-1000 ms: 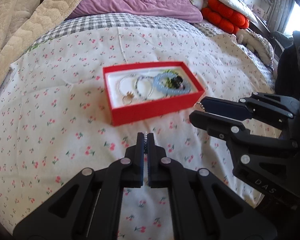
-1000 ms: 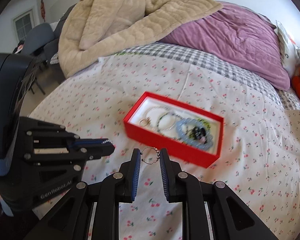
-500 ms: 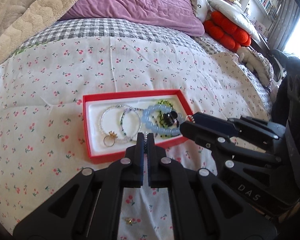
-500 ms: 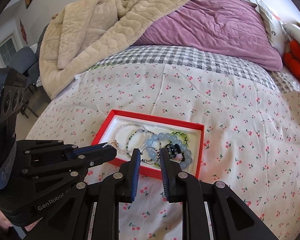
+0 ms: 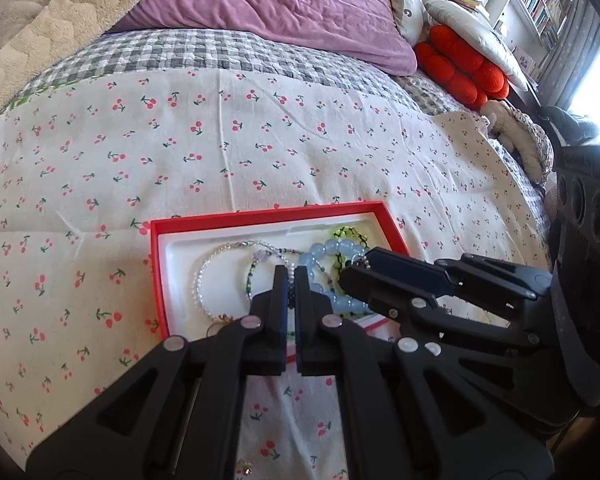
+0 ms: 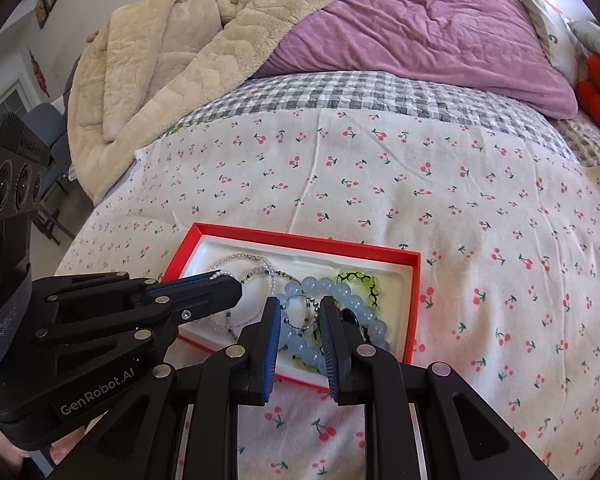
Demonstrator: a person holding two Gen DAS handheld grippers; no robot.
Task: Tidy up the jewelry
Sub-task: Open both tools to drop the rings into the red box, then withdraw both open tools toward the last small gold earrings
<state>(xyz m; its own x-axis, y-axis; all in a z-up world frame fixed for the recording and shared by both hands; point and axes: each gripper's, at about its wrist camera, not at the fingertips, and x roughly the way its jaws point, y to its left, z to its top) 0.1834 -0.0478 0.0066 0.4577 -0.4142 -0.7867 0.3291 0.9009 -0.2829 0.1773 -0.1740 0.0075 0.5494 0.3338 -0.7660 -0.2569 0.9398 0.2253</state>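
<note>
My left gripper point(image 5: 291, 276), jaws nearly together on a small beaded strand, hangs over the red box point(image 5: 158, 272) of bracelets; my right gripper point(image 5: 350, 276) reaches in beside it.
</note>
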